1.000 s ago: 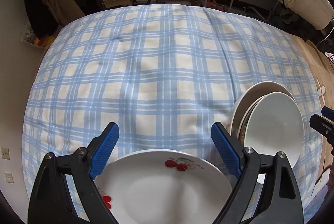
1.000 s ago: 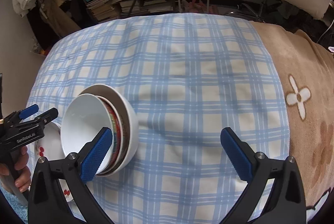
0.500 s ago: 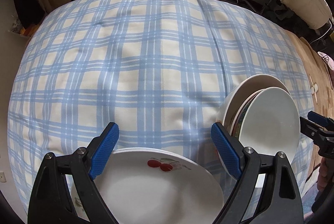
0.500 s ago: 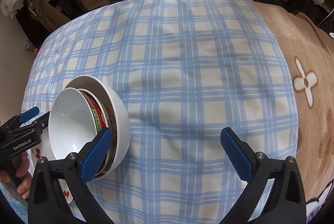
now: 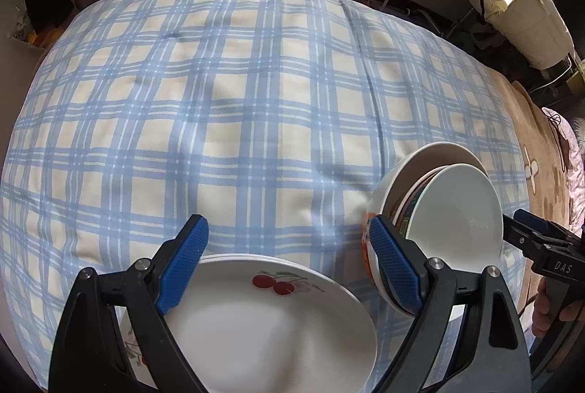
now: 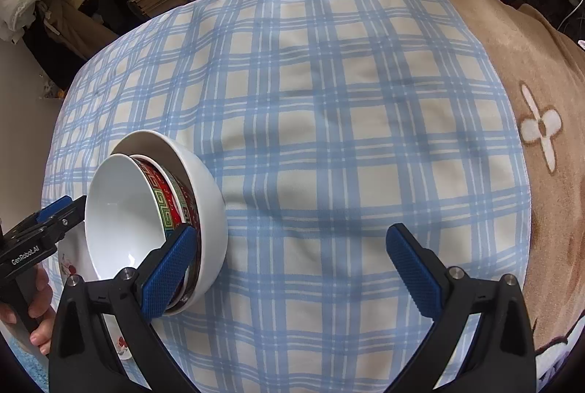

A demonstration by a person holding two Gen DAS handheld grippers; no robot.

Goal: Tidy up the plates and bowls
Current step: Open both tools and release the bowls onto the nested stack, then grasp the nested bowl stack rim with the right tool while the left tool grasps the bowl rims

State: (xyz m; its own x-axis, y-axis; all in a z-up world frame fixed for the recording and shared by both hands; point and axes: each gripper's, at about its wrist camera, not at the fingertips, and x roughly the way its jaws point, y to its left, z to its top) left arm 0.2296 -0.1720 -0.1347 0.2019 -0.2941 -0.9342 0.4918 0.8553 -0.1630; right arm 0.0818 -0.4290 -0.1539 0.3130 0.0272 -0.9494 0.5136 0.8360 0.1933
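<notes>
Plainly, the blue checked bed cover [image 5: 256,122] is soft, so everything on it can shift. Near its front edge the stack of bowls [image 6: 157,217] leans over, nested on a slant; a nudge could roll it or spill the inner white bowl [image 5: 457,221]. Just left of the bowls lie the cherry plates [image 5: 270,323], under the left gripper [image 5: 289,268], which stands wide and empty. The right gripper [image 6: 296,272] is likewise wide, one pad beside the bowls' rim; clamping only that rim might tip the stack.
</notes>
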